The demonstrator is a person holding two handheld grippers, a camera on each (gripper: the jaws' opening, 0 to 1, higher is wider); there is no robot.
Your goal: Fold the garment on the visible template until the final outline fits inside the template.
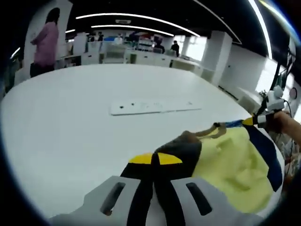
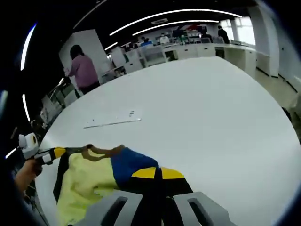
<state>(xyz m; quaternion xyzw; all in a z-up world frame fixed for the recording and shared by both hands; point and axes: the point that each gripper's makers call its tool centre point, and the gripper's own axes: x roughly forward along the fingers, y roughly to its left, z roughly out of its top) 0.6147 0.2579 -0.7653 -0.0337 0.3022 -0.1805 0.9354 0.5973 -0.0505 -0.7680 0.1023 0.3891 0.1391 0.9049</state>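
I judge that the folding is only at its beginning. My left gripper [image 1: 154, 160] has its jaws closed on the garment [image 1: 230, 162], at a dark part of the cloth, and my right gripper [image 2: 159, 173] has its jaws closed on the blue part of the same garment. The garment hangs stretched between the two grippers, at the near edge of the white surface [image 1: 70, 117]. It seems lifted more than laid down, but I cannot tell how much of it rests on the surface.

The garment is pale yellow with blue and dark panels, and a brownish band, maybe the collar, runs along its upper edge. No clean fold is visible, so I think all the folds are still left to do.

Farther on the surface lies a flat white strip [image 1: 155, 107] with some small dark marks. It may belong to the template, but I cannot confirm this, and I see no clear outline of a template anywhere. The garment is well apart from this strip.

The lower part of the garment is cut off at the edge of both views, so its full shape is unknown to me. In the background a person in a pink top [image 2: 83, 70] stands beside desks, far from the work.
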